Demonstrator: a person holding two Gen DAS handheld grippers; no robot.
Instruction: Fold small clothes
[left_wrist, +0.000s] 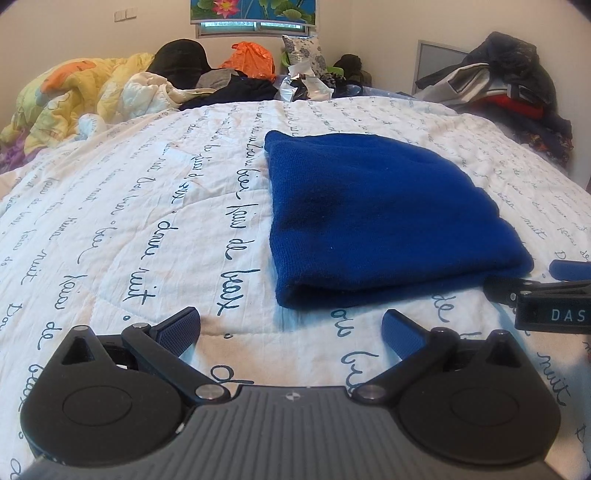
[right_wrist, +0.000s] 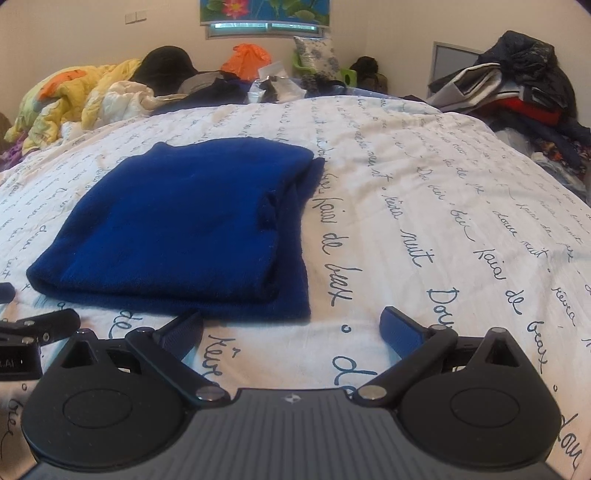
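Observation:
A dark blue knit garment lies folded into a flat rectangle on the white quilt with blue handwriting print. It also shows in the right wrist view, with a lower layer sticking out along its right side. My left gripper is open and empty, just in front of the garment's near left corner. My right gripper is open and empty, just in front of the garment's near right corner. Each gripper shows at the edge of the other's view: the right one and the left one.
A yellow patterned duvet is bunched at the far left. Dark clothes, an orange bag and a floral pillow lie along the far edge of the bed. A pile of clothes sits at the far right.

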